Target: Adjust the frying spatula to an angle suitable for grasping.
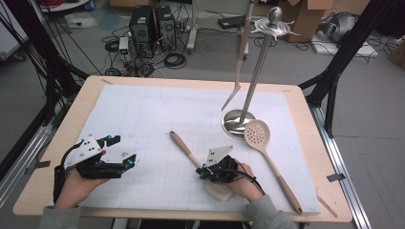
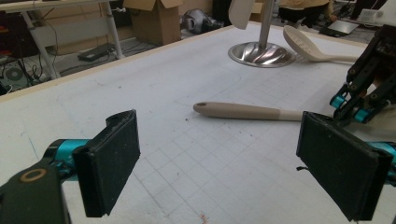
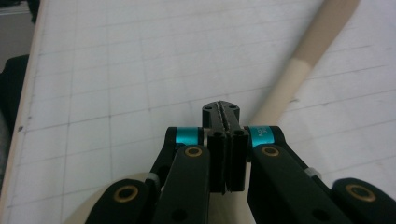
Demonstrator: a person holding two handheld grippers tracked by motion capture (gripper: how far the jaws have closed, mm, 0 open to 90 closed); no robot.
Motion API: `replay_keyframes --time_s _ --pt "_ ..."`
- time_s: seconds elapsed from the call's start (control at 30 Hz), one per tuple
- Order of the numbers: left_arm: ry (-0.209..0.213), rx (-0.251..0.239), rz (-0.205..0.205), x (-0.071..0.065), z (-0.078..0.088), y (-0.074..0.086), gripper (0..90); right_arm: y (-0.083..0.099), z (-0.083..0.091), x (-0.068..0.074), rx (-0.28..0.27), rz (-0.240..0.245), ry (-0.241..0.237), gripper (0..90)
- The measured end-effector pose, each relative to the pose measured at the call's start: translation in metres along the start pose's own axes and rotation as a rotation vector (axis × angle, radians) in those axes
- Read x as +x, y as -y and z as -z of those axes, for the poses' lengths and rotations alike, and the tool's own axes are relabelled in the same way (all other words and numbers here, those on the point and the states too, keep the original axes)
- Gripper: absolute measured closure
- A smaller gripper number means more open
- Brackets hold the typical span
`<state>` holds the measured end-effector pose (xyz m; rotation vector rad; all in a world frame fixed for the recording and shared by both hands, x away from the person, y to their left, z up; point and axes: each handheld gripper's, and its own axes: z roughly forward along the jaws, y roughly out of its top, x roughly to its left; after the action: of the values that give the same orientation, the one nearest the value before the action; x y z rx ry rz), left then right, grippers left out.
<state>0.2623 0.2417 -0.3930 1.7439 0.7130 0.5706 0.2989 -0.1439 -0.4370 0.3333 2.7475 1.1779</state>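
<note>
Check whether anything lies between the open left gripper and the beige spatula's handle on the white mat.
Nothing visible blocks it. The left gripper stands open, and bare white mat lies between its jaws and the beige spatula's handle. The right gripper, jaws shut, sits over the spatula's blade end, beside that path rather than across it.

Beyond my table (image 1: 313, 143) with its white gridded mat (image 1: 143, 114) I see a grey floor (image 1: 372, 109) strewn with cables (image 1: 174, 59). Two black computer towers (image 1: 152, 24) stand there, cardboard boxes (image 1: 310, 14) behind, and black frame legs (image 1: 344, 52) flank both sides.
</note>
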Motion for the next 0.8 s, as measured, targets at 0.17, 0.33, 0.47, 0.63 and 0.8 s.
replay_keyframes --time_s 0.17,0.33,0.47,0.63,0.8 --pt "0.004 0.003 -0.001 -0.001 -0.002 0.0 13.8 -0.006 0.006 -0.012 -0.006 -0.043 0.085 90.0" --pt "0.009 0.004 -0.002 -0.001 -0.002 0.0 13.8 -0.011 -0.004 -0.027 0.031 -0.08 0.132 90.0" --pt "0.008 0.002 0.003 0.0 -0.001 0.001 13.8 -0.012 -0.017 -0.033 0.051 -0.078 0.105 90.0" --pt "0.002 0.002 0.004 0.0 0.001 0.001 13.8 -0.022 -0.024 -0.035 0.061 -0.034 0.09 90.0" --pt "-0.001 -0.003 0.001 0.0 0.003 0.0 13.8 -0.032 -0.029 -0.035 0.085 0.019 0.075 90.0"
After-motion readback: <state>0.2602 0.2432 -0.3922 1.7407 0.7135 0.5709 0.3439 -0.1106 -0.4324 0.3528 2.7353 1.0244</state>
